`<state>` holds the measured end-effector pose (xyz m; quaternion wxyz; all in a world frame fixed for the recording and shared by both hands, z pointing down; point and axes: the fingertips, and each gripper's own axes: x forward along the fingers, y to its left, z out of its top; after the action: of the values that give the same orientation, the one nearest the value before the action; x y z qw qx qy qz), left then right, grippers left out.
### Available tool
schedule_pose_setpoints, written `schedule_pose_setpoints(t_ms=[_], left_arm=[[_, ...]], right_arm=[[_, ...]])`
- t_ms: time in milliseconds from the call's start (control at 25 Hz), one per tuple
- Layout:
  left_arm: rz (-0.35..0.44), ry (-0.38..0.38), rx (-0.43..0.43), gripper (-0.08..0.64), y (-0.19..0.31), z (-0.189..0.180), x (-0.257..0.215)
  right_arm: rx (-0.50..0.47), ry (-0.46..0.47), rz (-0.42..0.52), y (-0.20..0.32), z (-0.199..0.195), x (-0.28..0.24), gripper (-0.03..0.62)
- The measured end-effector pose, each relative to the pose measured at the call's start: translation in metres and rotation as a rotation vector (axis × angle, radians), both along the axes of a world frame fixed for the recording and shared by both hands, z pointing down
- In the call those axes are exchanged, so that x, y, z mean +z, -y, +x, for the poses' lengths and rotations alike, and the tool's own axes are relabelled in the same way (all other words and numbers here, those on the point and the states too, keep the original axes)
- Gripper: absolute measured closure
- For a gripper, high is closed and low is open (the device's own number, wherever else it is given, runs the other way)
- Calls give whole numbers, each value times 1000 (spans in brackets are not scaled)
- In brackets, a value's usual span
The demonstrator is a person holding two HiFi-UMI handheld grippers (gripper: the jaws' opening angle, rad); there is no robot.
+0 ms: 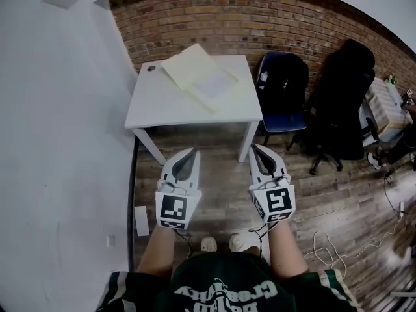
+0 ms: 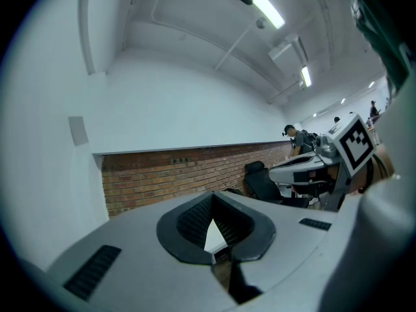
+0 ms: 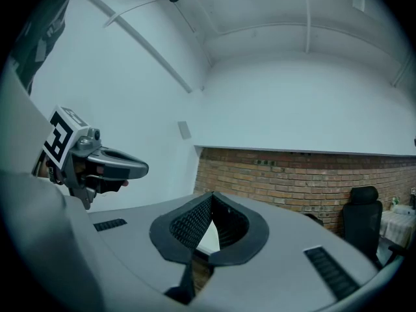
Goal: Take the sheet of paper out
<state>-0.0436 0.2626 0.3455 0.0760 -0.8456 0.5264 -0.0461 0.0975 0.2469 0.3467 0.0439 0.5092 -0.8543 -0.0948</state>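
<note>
- Head view: a white table stands against the brick wall, ahead of the person. A pale yellow folder lies flat and askew on it. A lighter sheet of paper seems to rest on or in the folder; too small to tell which
- Head view: the left claw and right claw are held level, side by side over the wood floor. Both are short of the table's near edge and well apart from the paper. A blue chair and a black office chair stand right of the table
- Left gripper view: the left claw is closed, tips meeting, nothing gripped. A sliver of white table shows through the gap below the tips. The right claw shows at right
- Right gripper view: the right claw is fully closed and empty, facing the brick wall; the left claw shows at left
</note>
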Motion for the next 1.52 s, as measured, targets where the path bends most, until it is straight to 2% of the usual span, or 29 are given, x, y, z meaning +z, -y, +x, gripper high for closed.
schedule_pose_setpoints(t_ms=[680, 920, 1200, 1520], left_arm=[[17, 0, 44, 560, -15, -32, -2], [7, -1, 63, 560, -10, -27, 6], [-2, -6, 48, 560, 24, -22, 13], [-4, -13, 8, 560, 106, -10, 14]], right_arm=[[49, 5, 9, -24, -27, 3, 598], [68, 0, -1, -23, -20, 10, 598], [58, 1, 7, 15, -12, 13, 598], [-1, -8, 6, 104, -5, 15, 598]])
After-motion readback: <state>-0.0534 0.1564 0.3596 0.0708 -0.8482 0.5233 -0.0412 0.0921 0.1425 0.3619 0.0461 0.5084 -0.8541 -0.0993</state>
